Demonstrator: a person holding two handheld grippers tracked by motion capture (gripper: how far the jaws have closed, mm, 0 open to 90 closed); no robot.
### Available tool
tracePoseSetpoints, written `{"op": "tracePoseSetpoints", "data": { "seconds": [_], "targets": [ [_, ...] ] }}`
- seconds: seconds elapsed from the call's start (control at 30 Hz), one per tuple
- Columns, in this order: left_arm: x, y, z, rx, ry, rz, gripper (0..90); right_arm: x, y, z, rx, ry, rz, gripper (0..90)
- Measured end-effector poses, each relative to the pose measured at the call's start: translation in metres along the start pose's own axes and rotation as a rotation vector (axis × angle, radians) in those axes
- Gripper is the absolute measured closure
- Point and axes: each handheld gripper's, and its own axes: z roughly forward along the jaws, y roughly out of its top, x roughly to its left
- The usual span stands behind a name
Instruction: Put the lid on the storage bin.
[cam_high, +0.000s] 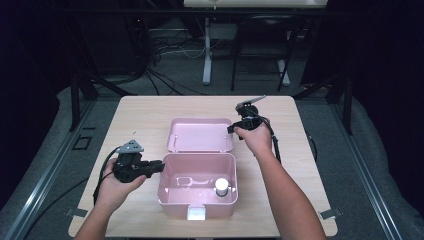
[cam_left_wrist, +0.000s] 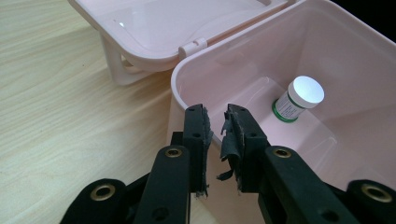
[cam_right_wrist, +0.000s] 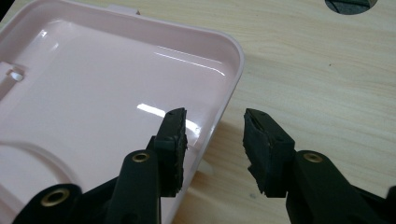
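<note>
An open pink box (cam_high: 172, 205) stands at the middle of the table, its lid (cam_high: 200, 135) laid back flat behind it. Inside, at the right, stands a small bottle (cam_high: 221, 187) with a white cap and green label (cam_left_wrist: 299, 98). My left gripper (cam_high: 159, 167) is at the box's left wall. Its jaws straddle the rim (cam_left_wrist: 217, 128), one outside and one inside the box (cam_left_wrist: 327, 42), closed on the wall. My right gripper (cam_high: 245, 122) is at the lid's far right corner. It stands open (cam_right_wrist: 212, 140) across the lid's edge (cam_right_wrist: 231, 84), one jaw over the lid, one over the table.
The light wooden table (cam_high: 145, 110) has bare room left and right of the box. A white latch (cam_high: 196, 214) sits on the box's front, near the table's front edge. A round hole (cam_right_wrist: 350, 4) shows in the tabletop. Dark floor with cables lies beyond.
</note>
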Motion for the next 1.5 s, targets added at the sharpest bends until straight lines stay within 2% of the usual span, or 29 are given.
{"op": "tracePoseSetpoints", "data": {
  "seconds": [0.4,0.57,0.67,0.83,1.03,1.27,1.5],
  "targets": [
    [0.000,-0.001,0.000,-0.002,0.003,-0.003,78.5,-0.003,0.000,0.020,0.026,0.002,0.070,61.3],
    [-0.001,-0.001,0.000,-0.006,0.005,-0.006,78.5,-0.003,0.001,0.022,0.026,0.028,0.107,68.2],
    [0.000,-0.001,0.000,-0.006,0.002,-0.009,78.6,-0.003,0.001,0.022,0.025,0.019,0.123,72.9],
    [-0.001,-0.001,0.000,-0.005,0.004,-0.006,78.7,-0.002,0.002,0.021,0.024,0.004,0.127,75.2],
    [-0.001,-0.001,0.000,-0.007,0.002,-0.011,78.8,0.004,0.004,0.019,0.022,-0.042,0.133,78.4],
    [-0.001,-0.001,0.000,-0.009,0.000,-0.009,78.8,0.006,0.006,0.016,0.007,-0.050,0.146,80.1],
    [-0.001,-0.001,0.000,-0.008,0.002,-0.008,78.8,0.008,0.006,0.012,-0.013,-0.052,0.139,81.1]
  ]
}}
